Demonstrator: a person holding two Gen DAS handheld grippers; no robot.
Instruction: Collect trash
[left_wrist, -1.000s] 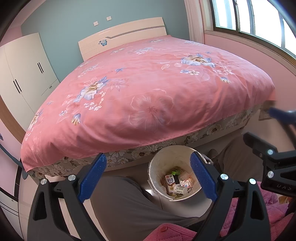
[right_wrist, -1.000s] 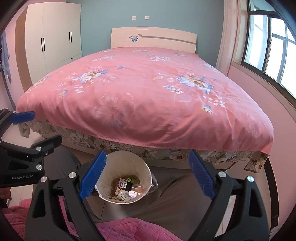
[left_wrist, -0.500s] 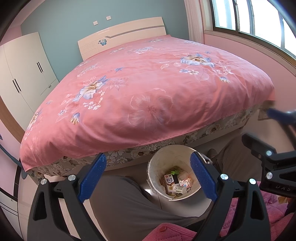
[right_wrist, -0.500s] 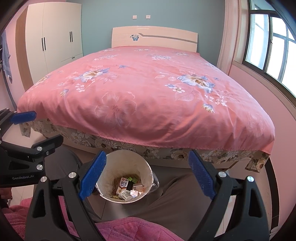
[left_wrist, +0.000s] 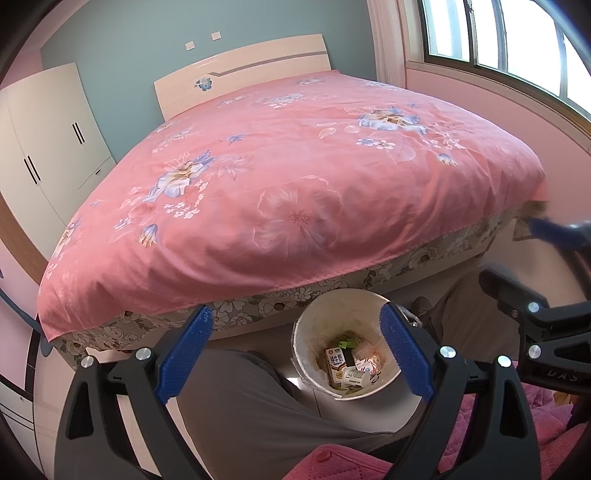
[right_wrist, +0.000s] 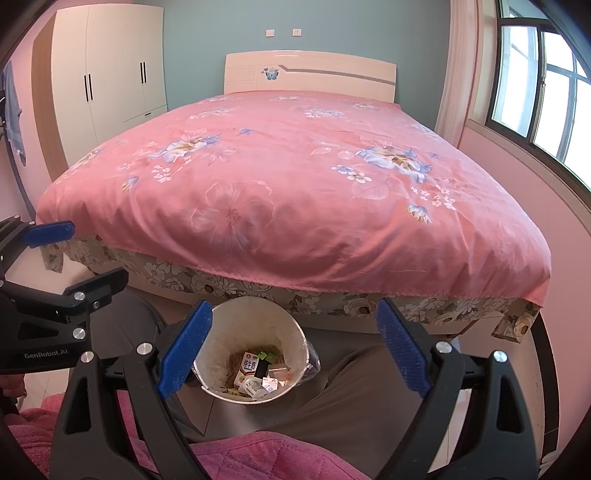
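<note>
A white trash bin (left_wrist: 314, 325) (right_wrist: 255, 317) stands on the floor between a seated person's legs, just in front of the bed. Inside lie a milk carton (left_wrist: 335, 363) (right_wrist: 248, 365), a small white bottle (left_wrist: 355, 377) (right_wrist: 254, 388) and several other scraps. My left gripper (left_wrist: 295, 350) is open with nothing between its blue pads, hovering above and short of the bin. My right gripper (right_wrist: 293, 347) is open too and holds nothing; the bin shows between its fingers, lower down. Each gripper shows at the edge of the other's view.
A large bed with a pink floral cover (left_wrist: 295, 166) (right_wrist: 288, 192) fills the middle. Grey trouser legs (left_wrist: 251, 406) (right_wrist: 354, 391) flank the bin, with a pink quilted cloth (right_wrist: 258, 458) nearest me. A white wardrobe (right_wrist: 110, 74) stands left, a window (right_wrist: 535, 85) right.
</note>
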